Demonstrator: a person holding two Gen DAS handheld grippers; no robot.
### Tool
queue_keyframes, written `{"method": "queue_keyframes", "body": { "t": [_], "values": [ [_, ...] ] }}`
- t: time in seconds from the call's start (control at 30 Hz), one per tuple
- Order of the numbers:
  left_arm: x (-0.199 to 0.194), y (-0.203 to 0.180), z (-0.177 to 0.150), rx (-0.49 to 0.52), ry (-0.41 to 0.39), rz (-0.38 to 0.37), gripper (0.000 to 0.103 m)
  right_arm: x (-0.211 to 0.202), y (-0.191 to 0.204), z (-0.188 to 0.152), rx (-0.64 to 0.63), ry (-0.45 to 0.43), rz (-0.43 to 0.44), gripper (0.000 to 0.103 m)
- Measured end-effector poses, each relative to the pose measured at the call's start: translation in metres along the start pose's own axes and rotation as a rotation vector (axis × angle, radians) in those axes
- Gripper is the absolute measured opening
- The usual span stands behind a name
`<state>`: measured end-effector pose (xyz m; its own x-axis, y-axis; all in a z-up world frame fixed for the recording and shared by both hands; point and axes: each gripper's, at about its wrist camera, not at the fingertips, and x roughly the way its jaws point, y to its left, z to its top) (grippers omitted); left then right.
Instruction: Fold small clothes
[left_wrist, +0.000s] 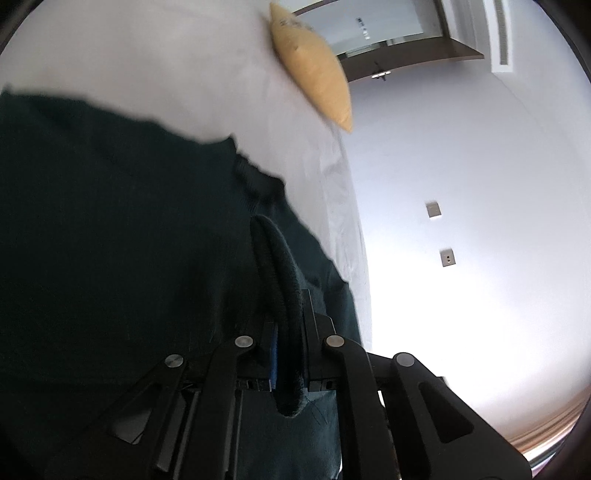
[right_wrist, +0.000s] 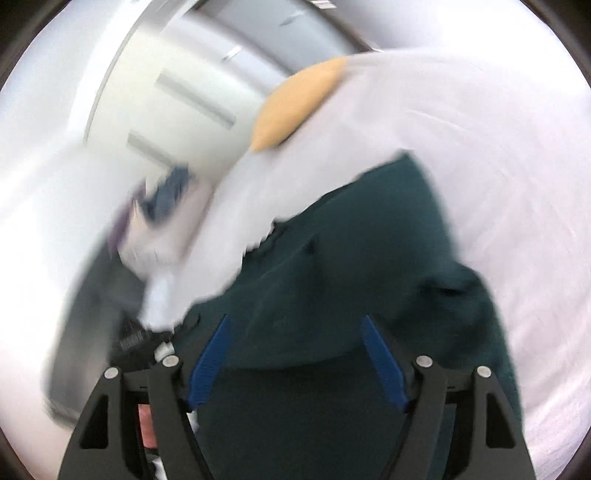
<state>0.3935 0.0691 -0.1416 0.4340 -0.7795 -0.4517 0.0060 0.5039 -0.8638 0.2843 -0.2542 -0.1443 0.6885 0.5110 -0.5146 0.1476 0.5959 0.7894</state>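
The left hand-held gripper pinches a rolled hem of the dark green garment lying on the white bed. Only the right wrist view shows the right hand-held gripper spread wide over the garment; a yellow pillow lies beyond.

Bedroom, white-sheeted bed, yellow pillow, plain wall with switch plates

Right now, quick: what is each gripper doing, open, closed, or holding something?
Left gripper: closed on a rolled edge of the dark green garment.
Right gripper: open, jaws spread wide, garment lying between them, not clamped.
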Motion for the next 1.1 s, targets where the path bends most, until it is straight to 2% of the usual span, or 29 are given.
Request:
{"method": "queue_keyframes", "body": {
  "t": [0.07, 0.13, 0.2, 0.33, 0.43, 0.57, 0.67, 0.73, 0.8, 0.9, 0.97, 1.1],
  "values": [
    [-0.006, -0.010, 0.005, 0.038, -0.012, -0.007, 0.007, -0.001, -0.017, 0.001, 0.089, 0.002, 0.018, 0.078],
    [-0.013, -0.024, 0.006, 0.091, -0.028, -0.035, 0.007, 0.006, -0.029, 0.001, 0.156, 0.015, 0.075, 0.078],
    [-0.019, -0.048, 0.000, 0.188, -0.041, -0.052, 0.007, 0.020, -0.034, 0.003, 0.218, 0.035, 0.157, 0.078],
    [-0.025, -0.099, -0.017, 0.380, -0.073, -0.047, 0.007, 0.038, -0.033, 0.006, 0.270, 0.052, 0.220, 0.078],
    [-0.033, -0.142, -0.034, 0.526, -0.107, -0.089, 0.007, 0.048, -0.033, 0.013, 0.301, 0.060, 0.281, 0.080],
    [-0.041, -0.214, -0.068, 0.769, -0.132, -0.151, 0.007, 0.041, -0.040, 0.020, 0.338, -0.003, 0.298, 0.080],
    [-0.041, -0.243, -0.083, 0.848, -0.129, -0.181, 0.007, 0.036, -0.046, 0.023, 0.366, -0.035, 0.304, 0.081],
    [-0.041, -0.247, -0.083, 0.847, -0.133, -0.166, 0.007, 0.035, -0.046, 0.024, 0.364, -0.036, 0.305, 0.081],
    [-0.040, -0.230, -0.074, 0.793, -0.131, -0.143, 0.007, 0.038, -0.042, 0.025, 0.359, -0.029, 0.303, 0.082],
    [-0.044, -0.184, -0.052, 0.658, -0.135, -0.094, 0.007, 0.037, -0.044, 0.023, 0.370, -0.036, 0.318, 0.084],
    [-0.047, -0.145, -0.031, 0.567, -0.149, -0.026, 0.007, 0.037, -0.045, 0.020, 0.388, -0.055, 0.335, 0.085],
    [-0.042, -0.072, 0.001, 0.426, -0.147, 0.062, 0.007, 0.036, -0.053, 0.017, 0.407, -0.073, 0.346, 0.085]
  ]
}}
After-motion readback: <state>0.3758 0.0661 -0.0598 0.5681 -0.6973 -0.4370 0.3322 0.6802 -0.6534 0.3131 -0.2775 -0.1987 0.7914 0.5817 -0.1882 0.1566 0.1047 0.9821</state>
